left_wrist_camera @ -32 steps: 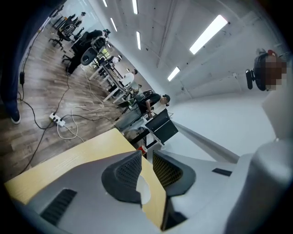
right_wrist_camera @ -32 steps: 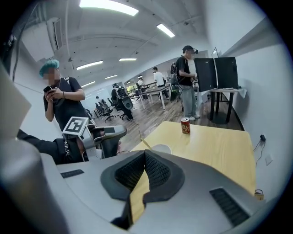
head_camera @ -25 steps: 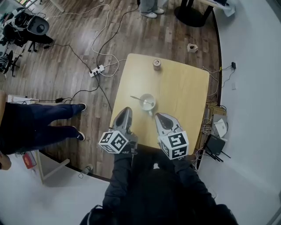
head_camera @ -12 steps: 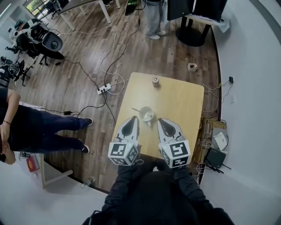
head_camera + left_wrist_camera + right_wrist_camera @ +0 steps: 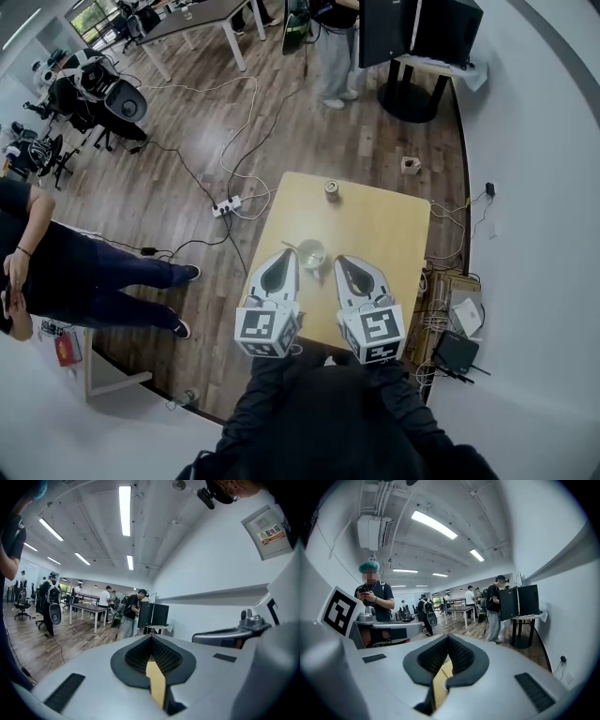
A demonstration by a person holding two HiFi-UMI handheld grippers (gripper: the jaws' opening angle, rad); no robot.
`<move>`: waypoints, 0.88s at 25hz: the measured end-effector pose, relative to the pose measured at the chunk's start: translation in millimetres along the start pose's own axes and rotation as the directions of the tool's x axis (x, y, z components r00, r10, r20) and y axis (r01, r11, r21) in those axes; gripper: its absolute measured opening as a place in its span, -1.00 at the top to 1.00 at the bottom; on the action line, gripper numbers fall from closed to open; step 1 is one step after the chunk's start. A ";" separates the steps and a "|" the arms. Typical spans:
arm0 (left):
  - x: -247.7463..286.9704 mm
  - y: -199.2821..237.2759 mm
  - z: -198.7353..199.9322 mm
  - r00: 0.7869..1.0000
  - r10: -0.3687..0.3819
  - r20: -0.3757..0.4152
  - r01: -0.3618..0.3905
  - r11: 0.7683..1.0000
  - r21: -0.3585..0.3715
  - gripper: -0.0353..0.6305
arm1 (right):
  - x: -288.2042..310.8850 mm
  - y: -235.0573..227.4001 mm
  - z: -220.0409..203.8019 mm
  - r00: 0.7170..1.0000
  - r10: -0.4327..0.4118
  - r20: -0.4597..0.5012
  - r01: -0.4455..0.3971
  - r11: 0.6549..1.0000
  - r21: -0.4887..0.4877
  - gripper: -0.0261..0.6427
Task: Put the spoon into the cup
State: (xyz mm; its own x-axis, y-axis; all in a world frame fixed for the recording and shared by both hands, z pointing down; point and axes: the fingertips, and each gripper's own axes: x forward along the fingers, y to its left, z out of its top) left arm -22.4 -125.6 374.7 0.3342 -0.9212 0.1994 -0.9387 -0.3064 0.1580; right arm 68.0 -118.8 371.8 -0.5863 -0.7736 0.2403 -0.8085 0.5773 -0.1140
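While both grippers hang side by side over the table (image 5: 389, 230) at its near edge, L gripper (image 5: 288, 257) jaws pressed together, empty, R gripper (image 5: 341, 262) jaws likewise closed on nothing, cup (image 5: 311, 253) just beyond their tips, spoon (image 5: 292, 247) apparently in it, handle left, small can (image 5: 331, 188) far edge.

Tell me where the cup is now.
Head view: the cup stands on the table near its left edge, beyond the left gripper and right gripper tips, with the can farther back.
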 end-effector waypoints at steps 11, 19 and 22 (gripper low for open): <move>-5.6 -15.7 12.2 1.000 -0.017 0.023 0.016 0.999 0.035 0.79 | -7.9 8.6 18.9 0.999 0.007 0.040 -0.005 0.999 -0.041 0.86; -6.3 -19.2 11.7 1.000 -0.021 0.017 0.020 0.999 0.046 0.79 | -11.0 10.2 20.2 0.999 0.017 0.048 -0.015 0.999 -0.040 0.86; -6.0 -21.4 8.6 1.000 -0.025 0.016 0.024 0.998 0.050 0.79 | -12.4 8.4 17.8 0.999 0.013 0.048 -0.011 0.999 -0.037 0.86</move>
State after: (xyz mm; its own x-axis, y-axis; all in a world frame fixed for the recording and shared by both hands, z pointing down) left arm -5.1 -115.7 361.7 0.3558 -0.9170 0.1802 -0.9336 -0.3399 0.1139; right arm 67.6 -109.0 350.7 -0.5985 -0.7777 0.1922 -0.7994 0.5953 -0.0805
